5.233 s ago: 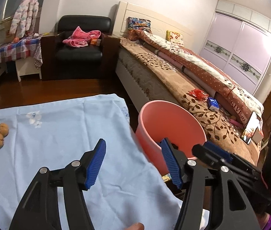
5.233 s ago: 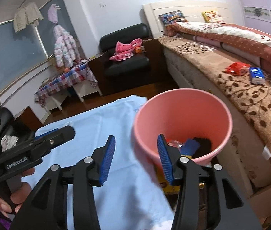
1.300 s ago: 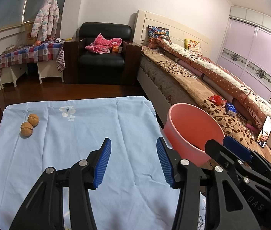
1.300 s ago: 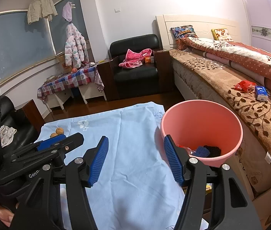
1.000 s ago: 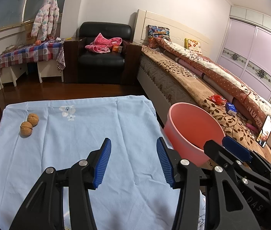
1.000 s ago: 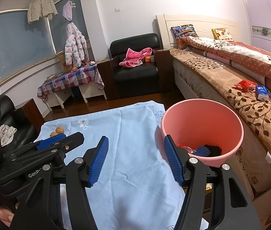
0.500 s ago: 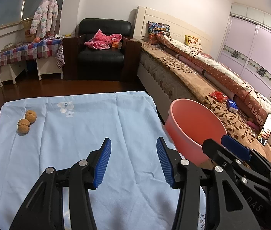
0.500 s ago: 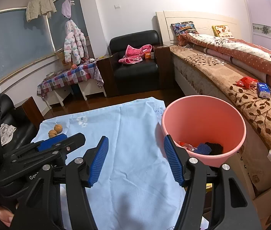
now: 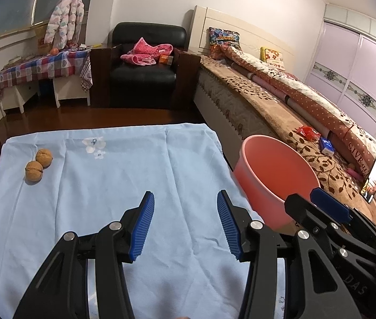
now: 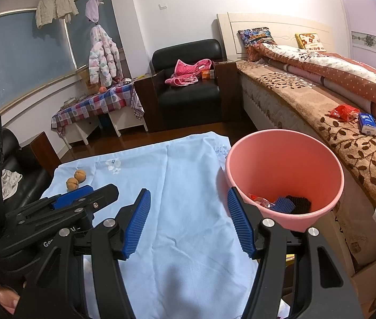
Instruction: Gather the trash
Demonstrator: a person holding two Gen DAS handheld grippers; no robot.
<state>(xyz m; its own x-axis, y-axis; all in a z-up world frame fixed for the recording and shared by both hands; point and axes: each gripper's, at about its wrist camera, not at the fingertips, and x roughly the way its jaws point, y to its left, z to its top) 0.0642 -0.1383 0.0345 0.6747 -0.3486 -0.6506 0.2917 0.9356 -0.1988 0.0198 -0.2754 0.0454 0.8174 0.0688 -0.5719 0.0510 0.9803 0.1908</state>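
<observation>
Home bedroom: bed [image 9: 281, 101], wardrobe [image 9: 358, 74], armchair [image 9: 145, 71], hanging jacket [image 9: 64, 24].

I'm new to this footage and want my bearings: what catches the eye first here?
The pink bucket stands out, just off the right edge of the light blue cloth, with scraps already lying in its bottom. Two walnuts sit alone at the cloth's far left corner. Both the left gripper and right gripper hover open and empty above the cloth.
</observation>
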